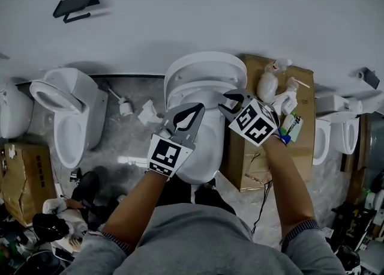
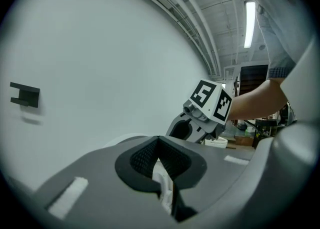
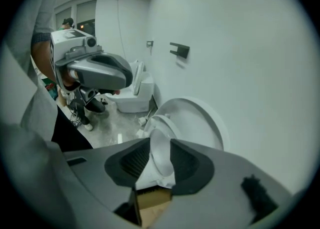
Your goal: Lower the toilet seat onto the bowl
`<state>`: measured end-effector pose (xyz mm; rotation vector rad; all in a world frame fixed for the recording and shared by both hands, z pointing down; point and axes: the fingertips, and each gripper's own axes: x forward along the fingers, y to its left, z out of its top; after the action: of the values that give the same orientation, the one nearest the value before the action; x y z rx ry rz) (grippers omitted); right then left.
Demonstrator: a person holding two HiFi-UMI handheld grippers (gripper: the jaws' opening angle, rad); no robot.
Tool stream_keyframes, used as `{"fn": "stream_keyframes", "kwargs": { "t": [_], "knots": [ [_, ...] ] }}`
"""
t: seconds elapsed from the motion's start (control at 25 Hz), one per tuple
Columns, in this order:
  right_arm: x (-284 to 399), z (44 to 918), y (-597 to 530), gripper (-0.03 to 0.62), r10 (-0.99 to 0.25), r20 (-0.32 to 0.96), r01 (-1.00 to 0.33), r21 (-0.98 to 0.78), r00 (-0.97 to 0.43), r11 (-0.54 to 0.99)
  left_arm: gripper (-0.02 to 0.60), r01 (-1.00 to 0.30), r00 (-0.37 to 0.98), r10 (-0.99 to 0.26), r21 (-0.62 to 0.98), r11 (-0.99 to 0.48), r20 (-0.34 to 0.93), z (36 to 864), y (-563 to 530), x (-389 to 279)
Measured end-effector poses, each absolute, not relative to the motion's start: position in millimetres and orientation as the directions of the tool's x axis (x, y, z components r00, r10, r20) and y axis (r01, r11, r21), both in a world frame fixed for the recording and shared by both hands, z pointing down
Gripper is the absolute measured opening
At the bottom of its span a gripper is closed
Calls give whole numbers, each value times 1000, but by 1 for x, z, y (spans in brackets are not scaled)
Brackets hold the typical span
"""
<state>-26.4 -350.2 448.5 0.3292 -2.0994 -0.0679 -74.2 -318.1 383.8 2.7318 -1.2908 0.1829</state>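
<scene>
Your right tool (image 3: 160,144) is spread astride the tilted toilet seat (image 3: 159,157), not pinching it, your left tool (image 2: 158,140) pressed together and empty, so the unheld seat could slam onto the bowl (image 1: 200,161).

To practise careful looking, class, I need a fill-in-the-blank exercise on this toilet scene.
1. Behind the raised lid is the white ____.
2. The left hand-held gripper is shut; the right hand-held gripper is ____.
3. The bottles rest on a cardboard ____.
Missing words: wall; open; box.
</scene>
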Motion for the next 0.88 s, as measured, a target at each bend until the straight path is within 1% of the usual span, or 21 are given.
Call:
{"fn": "stream_keyframes", "kwargs": {
  "t": [0.24,0.36,0.56,0.88],
  "knots": [
    [-34,477,-374,169,-190,895,-87,170,-403,982,6,-780,620,-760,54,-623,193,405,-330,-81],
    [-37,490,-385,175,-172,920,-27,174,-353,984,6,-780,619,-756,53,-624,211,417,-335,-83],
    [-42,512,-402,195,-150,942,24,165,-298,986,6,-780,618,-753,62,-622,224,429,-342,-86],
    [-45,546,-416,198,-103,973,95,125,-204,988,6,-785,616,-755,93,-613,223,432,-349,-92]
  ]
}}
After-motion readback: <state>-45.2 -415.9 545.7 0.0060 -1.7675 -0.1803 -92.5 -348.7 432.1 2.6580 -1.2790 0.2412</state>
